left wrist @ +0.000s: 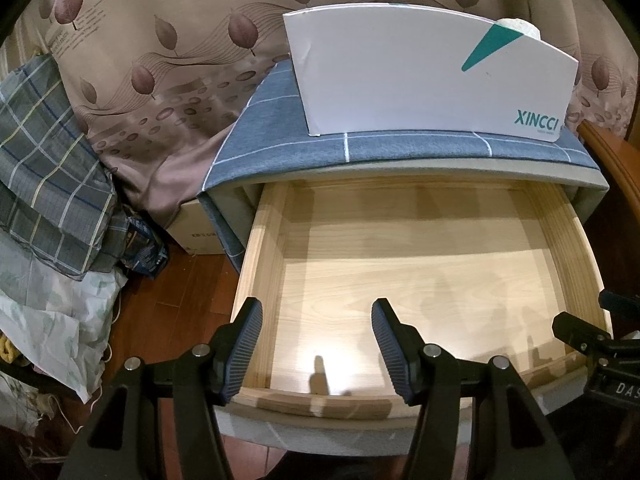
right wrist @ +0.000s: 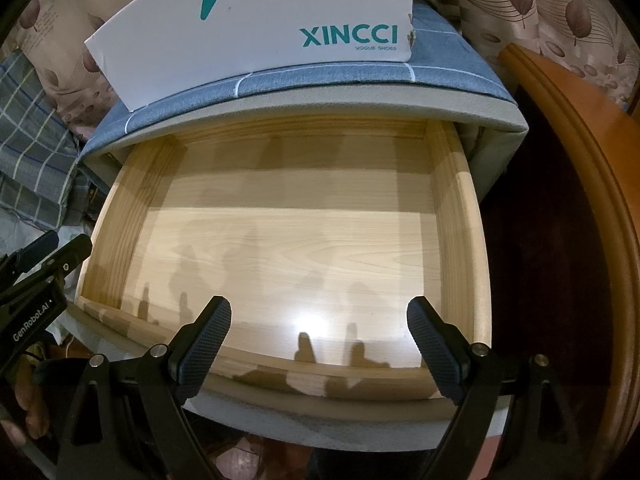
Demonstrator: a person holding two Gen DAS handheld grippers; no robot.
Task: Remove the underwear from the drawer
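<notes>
The pale wooden drawer [left wrist: 420, 280] of a small cabinet stands pulled open, and it also shows in the right wrist view [right wrist: 280, 240]. Its bare floor shows only shadows; I see no underwear in either view. My left gripper [left wrist: 317, 312] is open and empty, held above the drawer's front left edge. My right gripper [right wrist: 319, 312] is open and empty, held above the drawer's front edge. Part of the right gripper's body shows at the right edge of the left wrist view [left wrist: 592, 332], and part of the left one at the left edge of the right wrist view [right wrist: 36, 280].
A white XINCCI shoe box [left wrist: 432, 76] stands on the cabinet's blue checked cloth top [left wrist: 280, 136]. A leaf-pattern curtain [left wrist: 160, 60] hangs behind. Plaid fabric [left wrist: 44, 168] and bags are piled on the floor at left. An orange wooden furniture edge [right wrist: 580, 160] stands at right.
</notes>
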